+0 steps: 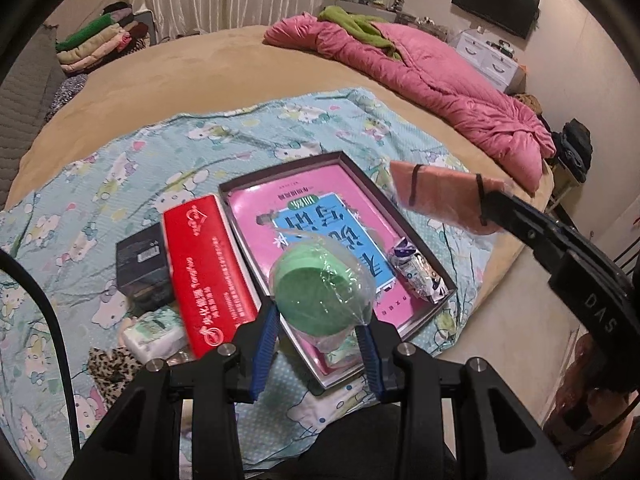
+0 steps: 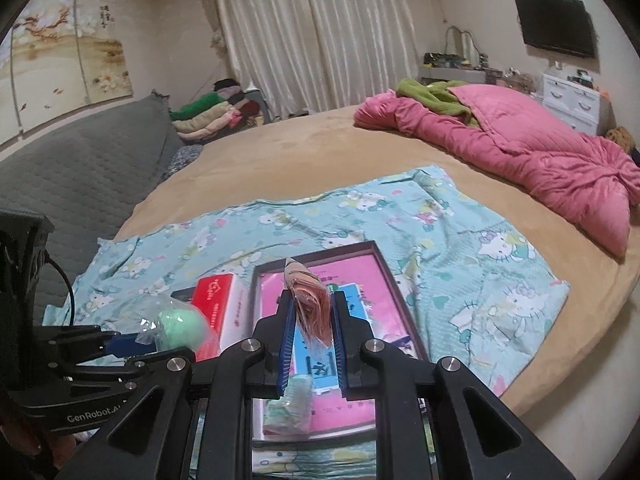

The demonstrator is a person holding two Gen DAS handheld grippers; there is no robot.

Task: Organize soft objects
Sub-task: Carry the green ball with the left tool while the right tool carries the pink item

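Above a round tan bed (image 2: 304,148) spread with a pale-blue cartoon-print sheet (image 1: 120,160), the left gripper (image 1: 318,320) is clamped on a green round sponge in clear plastic wrap (image 1: 320,294), held over the near end of a shallow open box with a pink printed liner (image 1: 348,184). The right gripper (image 2: 312,332) pinches a salmon-pink banded cloth bundle (image 2: 310,300) above the same box. A long red carton (image 1: 204,264) lies beside it.

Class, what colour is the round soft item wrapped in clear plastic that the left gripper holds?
The plastic-wrapped round soft item is green, clearest in the left wrist view.
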